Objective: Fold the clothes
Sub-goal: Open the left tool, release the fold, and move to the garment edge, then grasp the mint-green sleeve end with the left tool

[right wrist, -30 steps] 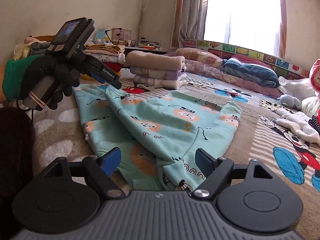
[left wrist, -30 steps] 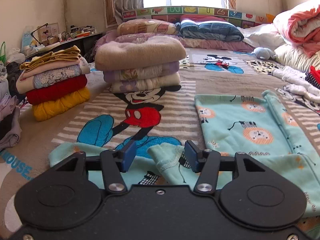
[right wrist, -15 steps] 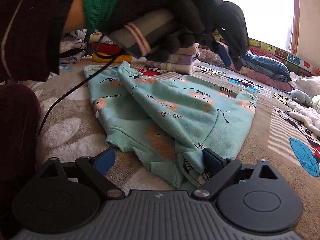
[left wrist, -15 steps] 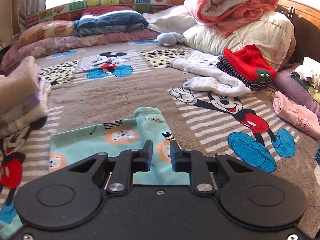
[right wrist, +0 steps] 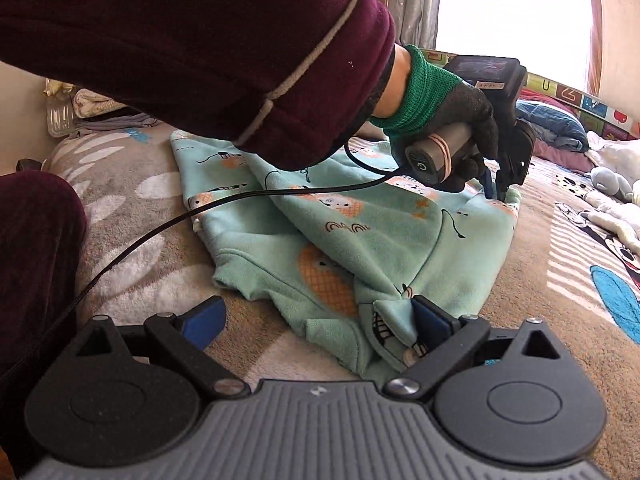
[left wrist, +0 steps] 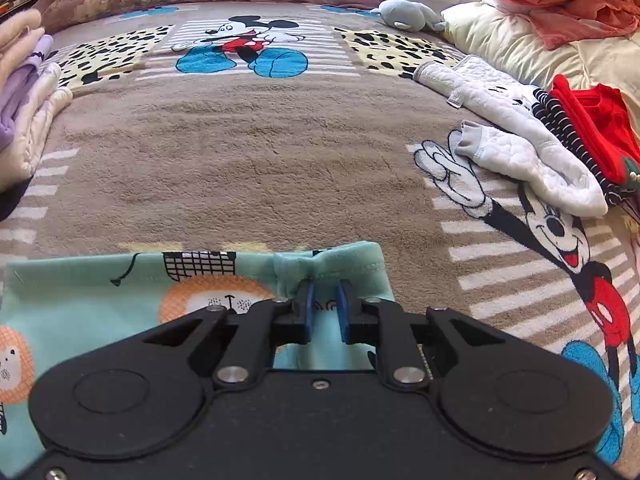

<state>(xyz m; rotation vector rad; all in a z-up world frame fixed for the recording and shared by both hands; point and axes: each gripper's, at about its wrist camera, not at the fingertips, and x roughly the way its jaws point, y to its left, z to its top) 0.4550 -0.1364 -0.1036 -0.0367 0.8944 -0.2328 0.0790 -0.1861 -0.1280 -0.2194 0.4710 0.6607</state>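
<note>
The left gripper (left wrist: 324,306) pinches the far corner of the mint garment (right wrist: 360,240), its jaws having just closed on it, probably for the next fold, while the right gripper (right wrist: 316,320), its jaws having just opened, sits spread at the near hem.

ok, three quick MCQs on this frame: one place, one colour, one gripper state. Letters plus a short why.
1. Where does the mint garment lie?
A on a chair
B on the cartoon-print blanket
C in a basket

2. What colour is the sleeve reaching over it?
A maroon
B yellow
C white

3. How do the right gripper jaws stand?
A pinched shut
B wide open
C out of view

Key: B, the garment is spread flat on the blanket; A, the sleeve is dark maroon; B, the blue pads stand far apart, only the right one at the hem.
</note>
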